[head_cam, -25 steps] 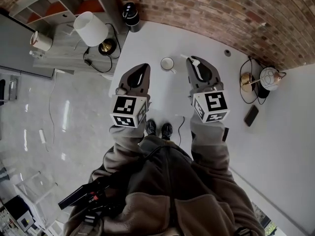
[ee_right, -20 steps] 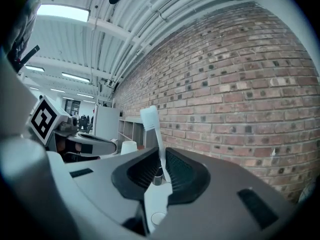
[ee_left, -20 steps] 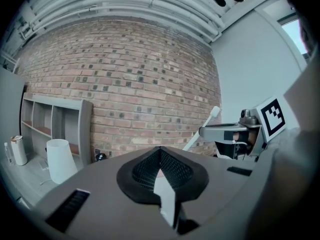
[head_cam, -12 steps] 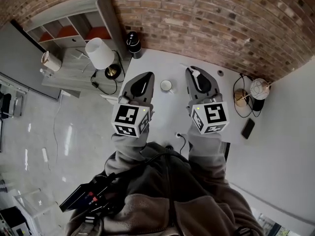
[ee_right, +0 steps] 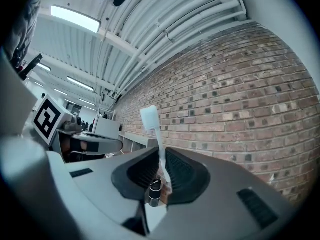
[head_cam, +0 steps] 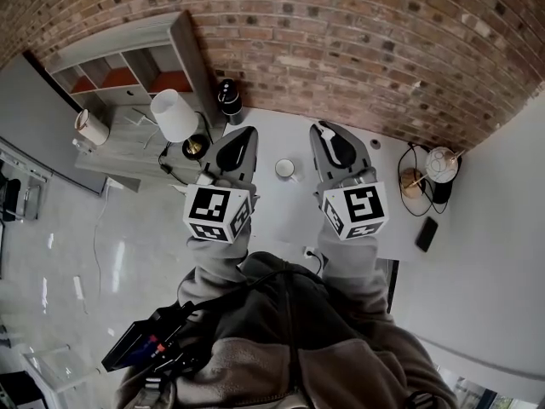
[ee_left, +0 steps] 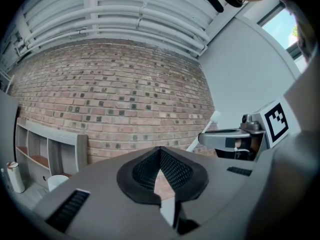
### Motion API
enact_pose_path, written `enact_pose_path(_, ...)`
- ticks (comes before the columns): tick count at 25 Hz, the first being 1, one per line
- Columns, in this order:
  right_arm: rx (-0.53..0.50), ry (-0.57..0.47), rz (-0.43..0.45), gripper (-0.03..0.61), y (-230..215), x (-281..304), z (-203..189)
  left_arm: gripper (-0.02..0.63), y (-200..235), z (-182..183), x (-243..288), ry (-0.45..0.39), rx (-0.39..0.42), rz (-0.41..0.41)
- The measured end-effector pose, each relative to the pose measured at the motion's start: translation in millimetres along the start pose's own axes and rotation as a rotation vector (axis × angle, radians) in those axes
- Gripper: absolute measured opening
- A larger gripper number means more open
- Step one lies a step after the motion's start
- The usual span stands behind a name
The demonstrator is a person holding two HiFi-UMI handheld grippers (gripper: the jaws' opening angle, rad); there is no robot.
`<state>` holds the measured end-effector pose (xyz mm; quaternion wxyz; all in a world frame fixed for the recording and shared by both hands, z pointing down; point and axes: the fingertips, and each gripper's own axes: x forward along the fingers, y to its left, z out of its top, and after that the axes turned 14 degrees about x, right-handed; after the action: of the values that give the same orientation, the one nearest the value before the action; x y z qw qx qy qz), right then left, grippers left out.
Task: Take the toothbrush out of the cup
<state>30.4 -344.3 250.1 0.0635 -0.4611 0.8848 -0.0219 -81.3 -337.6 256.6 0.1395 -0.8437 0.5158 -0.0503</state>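
Head view: right gripper (head_cam: pixel 324 133), jaws clamped on the slim white plastic toothbrush (ee_right: pixel 159 145), has lifted farther above the small white ceramic cup (head_cam: pixel 286 169) on the white worktop (head_cam: pixel 277 216). Left gripper (head_cam: pixel 247 133), left of the cup, has its jaws together, empty. Extraction appears complete.

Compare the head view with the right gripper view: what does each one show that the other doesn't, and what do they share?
Only the head view shows the cup standing on the white table, with nothing sticking out of it. Only the right gripper view shows the right hand-held gripper with its jaws shut on the handle of the toothbrush, bristle end up. Both show the toothbrush and the brick wall.
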Motion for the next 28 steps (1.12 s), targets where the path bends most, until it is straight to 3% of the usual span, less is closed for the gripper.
enact_pose_path(28, -0.008, -0.052, -0.005, 0.046, 2, 4, 15, 0.005, 12, 7, 0, -0.016, 0.035, 0.021)
